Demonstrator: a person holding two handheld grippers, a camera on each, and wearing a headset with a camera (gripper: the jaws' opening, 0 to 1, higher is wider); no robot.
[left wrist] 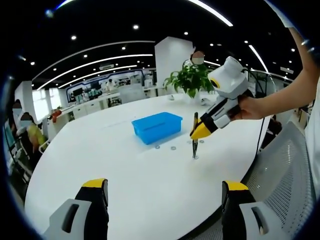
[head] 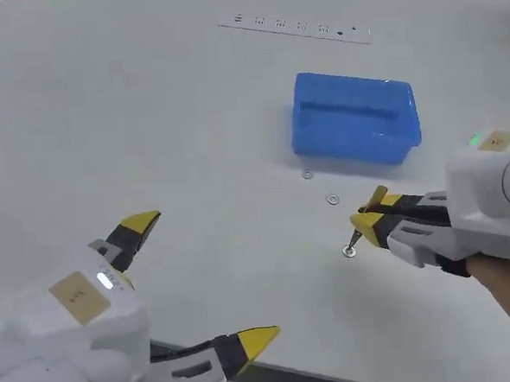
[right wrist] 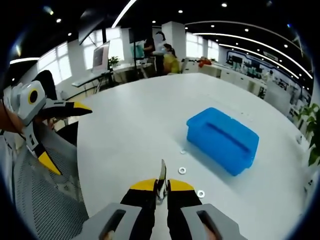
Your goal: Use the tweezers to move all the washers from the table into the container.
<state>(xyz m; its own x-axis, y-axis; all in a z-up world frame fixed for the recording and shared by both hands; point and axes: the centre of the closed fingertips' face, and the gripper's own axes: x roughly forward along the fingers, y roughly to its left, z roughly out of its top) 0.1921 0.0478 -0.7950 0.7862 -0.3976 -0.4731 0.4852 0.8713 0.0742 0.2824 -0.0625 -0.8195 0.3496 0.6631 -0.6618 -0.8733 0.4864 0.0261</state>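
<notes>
My left gripper [head: 202, 281] sits low in the lower left of the head view. It lies nearly level over the near edge of the table [head: 147, 120], with its yellow-tipped jaws spread wide and nothing between them. Over on the right, a hand [left wrist: 248, 107] brings the right gripper [head: 367, 217] in from the frame's right edge, nose angled down and leftward. Its jaws are pinched together on the tweezers [head: 353, 239], which point down at the tabletop.

The tweezers' tip lands right at the nearest washer [head: 350, 252], just below centre-right. I can't tell whether the tips actually have it. Two more washers lie above it, one [head: 333, 200] midway and one [head: 307, 175] just beside the front wall of the blue container [head: 355, 120], which sits upper right of centre. Nothing stands between the washers and the container.

In the left gripper view a potted plant [left wrist: 190, 77] stands beyond the table at upper centre, and a white mesh chair [left wrist: 280, 165] shows at the right.

As for writing, there's a tan sticker [head: 78, 297] on the left gripper's body and another [head: 497, 141] on the right one, and I can't read either. A strip of small marks [head: 292, 26] near the top of the head view is too small to make out.
</notes>
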